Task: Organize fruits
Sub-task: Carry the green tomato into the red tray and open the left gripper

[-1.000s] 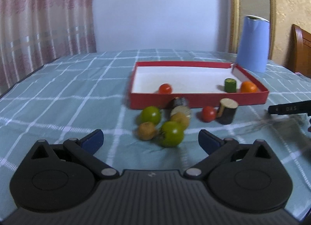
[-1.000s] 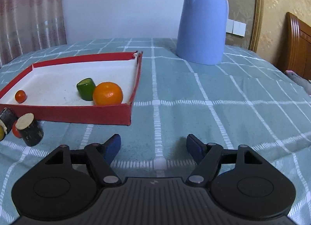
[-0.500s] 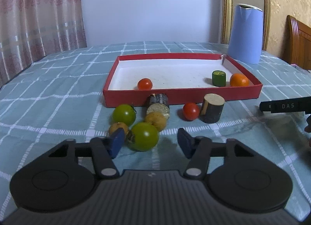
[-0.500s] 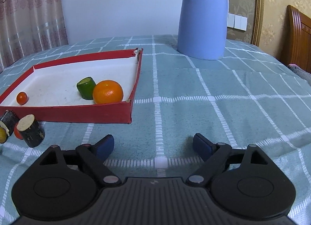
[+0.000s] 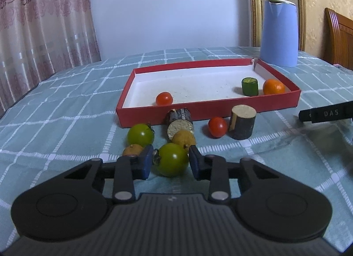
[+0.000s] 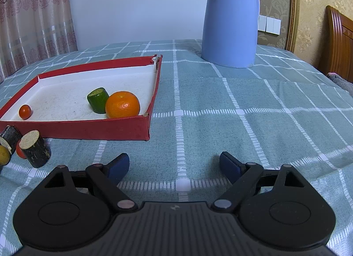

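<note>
- Your left hand-held gripper (image 5: 171, 161) brackets the nearer green tomato (image 5: 172, 159) on the table (image 5: 66, 110), blue pads (image 5: 147, 161) close on either flank; whether they already touch the skin cannot be told, so call it closing, not yet clamped.
- Judged by look, that tomato is light, smooth and a bit slippery, firm but bruisable; take it across its widest middle, below the stem at its 9 o'clock side, with gentle pressure only.
- At 10 o'clock from the tomato, just behind the left pad, sits a small brownish fruit (image 5: 133, 150); at 1 o'clock a second one (image 5: 183, 138) nearly touches it. Either could be nudged as you lift.
- Farther out at 11 o'clock lies a second green tomato (image 5: 140, 134); at 12 o'clock a log piece on its side (image 5: 179, 121), at 1 o'clock a loose red tomato (image 5: 217, 126) beside an upright log piece (image 5: 242, 121).
- Beyond them the red tray (image 5: 207, 114) holds a red cherry tomato (image 5: 164, 98) toward its near-left, with a green cylinder piece (image 5: 249, 86) and an orange (image 5: 273, 87) at its near-right corner.
- Your right hand-held gripper (image 6: 174, 165) hovers spread wide and empty over bare cloth, the tray at its 10 o'clock and a blue kettle (image 6: 231, 24) at 1 o'clock.
- Most fruit remains outside the tray, so the sorting looks early.
</note>
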A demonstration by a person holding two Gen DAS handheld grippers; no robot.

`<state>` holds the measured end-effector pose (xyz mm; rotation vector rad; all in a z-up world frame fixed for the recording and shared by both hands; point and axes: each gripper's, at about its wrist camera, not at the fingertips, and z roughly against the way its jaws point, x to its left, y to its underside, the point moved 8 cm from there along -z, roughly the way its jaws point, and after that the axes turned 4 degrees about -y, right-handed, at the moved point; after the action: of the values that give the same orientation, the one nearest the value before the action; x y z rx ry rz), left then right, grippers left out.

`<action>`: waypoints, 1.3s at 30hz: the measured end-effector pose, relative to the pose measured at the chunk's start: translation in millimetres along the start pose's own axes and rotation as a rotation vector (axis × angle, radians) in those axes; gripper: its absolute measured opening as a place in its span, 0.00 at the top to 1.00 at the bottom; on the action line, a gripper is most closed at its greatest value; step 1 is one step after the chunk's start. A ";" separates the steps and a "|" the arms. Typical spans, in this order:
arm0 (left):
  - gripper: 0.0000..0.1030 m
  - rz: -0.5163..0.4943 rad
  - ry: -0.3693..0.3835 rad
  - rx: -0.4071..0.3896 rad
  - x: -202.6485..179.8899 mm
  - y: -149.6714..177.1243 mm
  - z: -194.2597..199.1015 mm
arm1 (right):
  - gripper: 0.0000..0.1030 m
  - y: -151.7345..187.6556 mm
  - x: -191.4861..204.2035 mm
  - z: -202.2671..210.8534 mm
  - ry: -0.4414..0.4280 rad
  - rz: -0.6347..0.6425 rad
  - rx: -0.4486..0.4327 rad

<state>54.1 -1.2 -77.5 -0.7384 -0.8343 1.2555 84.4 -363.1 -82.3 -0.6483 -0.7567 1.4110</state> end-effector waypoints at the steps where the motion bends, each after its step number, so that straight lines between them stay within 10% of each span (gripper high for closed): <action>1: 0.70 0.007 0.004 0.001 1.1 -0.2 -0.2 | 0.13 0.0 0.1 0.0 0.000 0.000 0.000; 23: 0.70 0.070 0.000 -0.100 23.0 -75.2 -24.8 | 0.13 -0.1 0.2 -0.1 0.000 0.000 -0.001; 39: 0.68 0.096 -0.056 0.013 36.0 -75.3 -99.0 | 0.13 0.0 -0.1 -0.1 0.001 0.000 -0.001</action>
<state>180.7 19.3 -59.5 -0.7435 -0.8436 1.3716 84.5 -363.2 -82.4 -0.6498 -0.7566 1.4108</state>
